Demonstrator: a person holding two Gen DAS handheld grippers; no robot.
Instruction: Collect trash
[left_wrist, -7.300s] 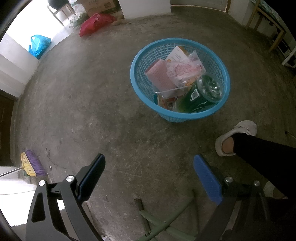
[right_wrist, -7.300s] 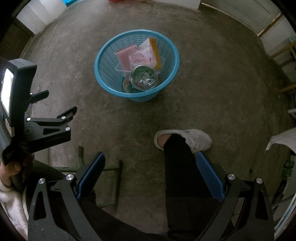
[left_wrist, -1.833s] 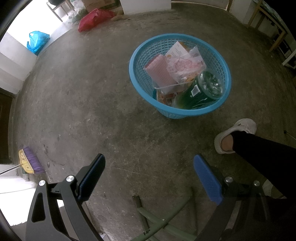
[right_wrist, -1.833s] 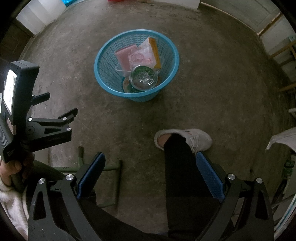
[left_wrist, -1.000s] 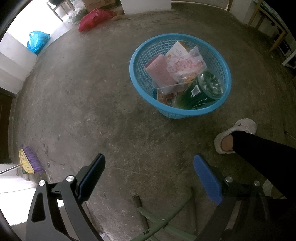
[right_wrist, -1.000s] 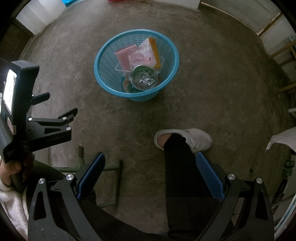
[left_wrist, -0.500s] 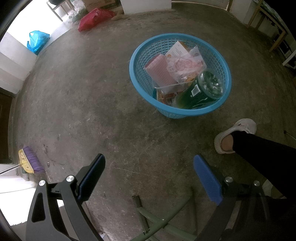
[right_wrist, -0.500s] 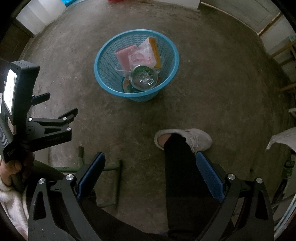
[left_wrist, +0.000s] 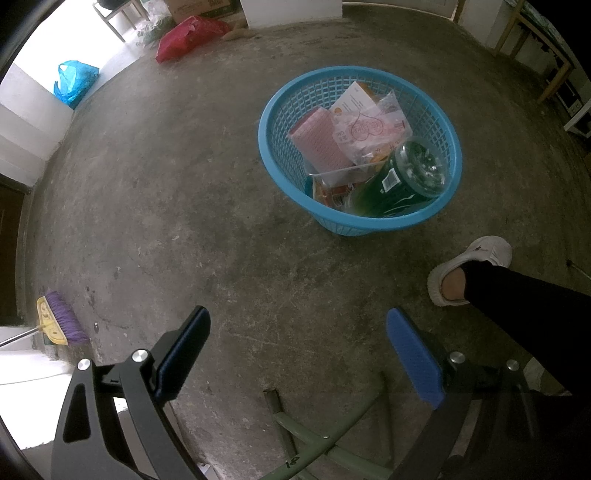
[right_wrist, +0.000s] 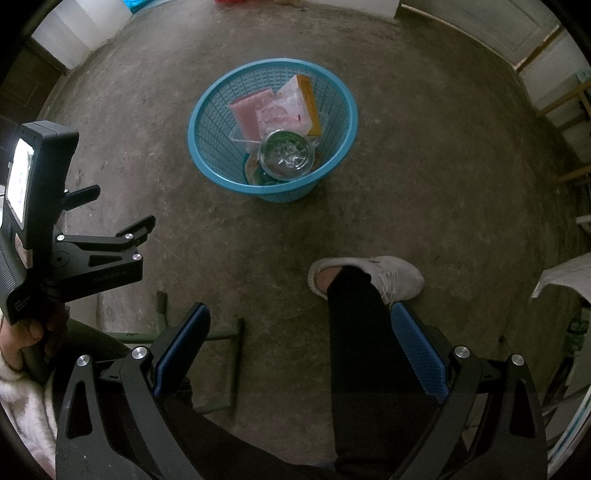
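Note:
A blue plastic basket (left_wrist: 280, 92) stands on the concrete floor and shows in the right wrist view too (right_wrist: 207, 110). It holds a pink sponge (left_wrist: 319, 142), clear wrappers (left_wrist: 364, 129), an orange-edged packet (right_wrist: 308, 99) and a green bottle (left_wrist: 399, 184) lying bottom-up (right_wrist: 286, 151). My left gripper (left_wrist: 297, 332) is open and empty, held well short of the basket. My right gripper (right_wrist: 299, 328) is open and empty, above the person's leg.
The person's leg and white shoe (left_wrist: 476, 258) (right_wrist: 388, 277) are right of the basket. A green metal frame (left_wrist: 314, 443) lies below the grippers. A purple broom (left_wrist: 61, 317), a blue bag (left_wrist: 75, 83) and a red bag (left_wrist: 184, 35) line the room's left and far edges.

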